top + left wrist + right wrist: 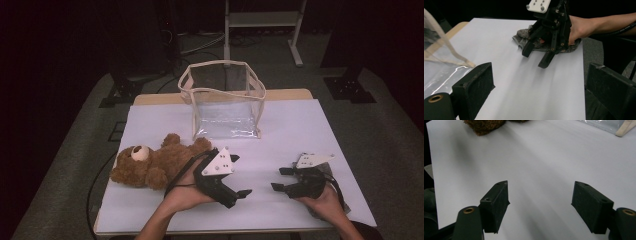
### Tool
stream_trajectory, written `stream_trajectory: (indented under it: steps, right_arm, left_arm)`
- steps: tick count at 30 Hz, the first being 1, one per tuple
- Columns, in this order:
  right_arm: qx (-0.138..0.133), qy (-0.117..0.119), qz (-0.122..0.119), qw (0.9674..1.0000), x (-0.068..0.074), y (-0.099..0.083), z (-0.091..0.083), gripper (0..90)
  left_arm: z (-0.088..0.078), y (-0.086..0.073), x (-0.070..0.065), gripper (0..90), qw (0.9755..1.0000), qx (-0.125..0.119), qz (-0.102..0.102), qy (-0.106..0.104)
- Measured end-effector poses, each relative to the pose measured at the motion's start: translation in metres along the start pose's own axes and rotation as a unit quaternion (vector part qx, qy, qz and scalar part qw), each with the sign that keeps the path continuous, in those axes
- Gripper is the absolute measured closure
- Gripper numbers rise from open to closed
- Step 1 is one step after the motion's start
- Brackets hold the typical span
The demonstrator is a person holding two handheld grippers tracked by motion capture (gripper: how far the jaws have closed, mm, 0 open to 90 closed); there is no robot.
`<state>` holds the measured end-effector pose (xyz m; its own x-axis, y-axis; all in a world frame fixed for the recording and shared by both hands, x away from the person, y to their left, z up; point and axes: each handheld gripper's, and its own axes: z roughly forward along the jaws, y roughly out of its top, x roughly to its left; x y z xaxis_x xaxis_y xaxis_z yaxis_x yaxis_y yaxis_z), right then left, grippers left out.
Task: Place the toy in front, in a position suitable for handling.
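Lying crosswise, teddy bear (152, 165), head toward table's left edge

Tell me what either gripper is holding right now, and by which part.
Nothing is held. The left gripper and the right gripper both have open, empty jaws over the white table; the teddy bear lies untouched beside the left hand.

No text, label, brand, number or sign can be read on anything here.

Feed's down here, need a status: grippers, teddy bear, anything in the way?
Left gripper open, empty, beside teddy bear. Right gripper open, empty. Bear lying in front of clear bag; nothing between them.
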<state>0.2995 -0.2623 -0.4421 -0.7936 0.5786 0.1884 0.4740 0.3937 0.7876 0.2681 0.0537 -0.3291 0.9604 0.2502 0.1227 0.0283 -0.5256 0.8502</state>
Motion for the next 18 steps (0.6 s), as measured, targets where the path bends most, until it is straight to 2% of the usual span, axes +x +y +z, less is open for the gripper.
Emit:
stream_trajectory:
  steps: [8, 18]
  right_arm:
    - [-0.001, -0.001, 0.002, 1.0000, 0.000, 0.000, 0.000, 28.2]
    - [0.001, 0.001, 0.002, 1.0000, 0.000, 0.000, 0.001, 28.1]
  left_arm:
    - [-0.025, -0.002, 0.011, 7.3, 0.9999, -0.002, -0.003, 0.010]
    - [-0.043, -0.007, 0.020, 7.3, 0.9995, -0.015, -0.008, 0.025]
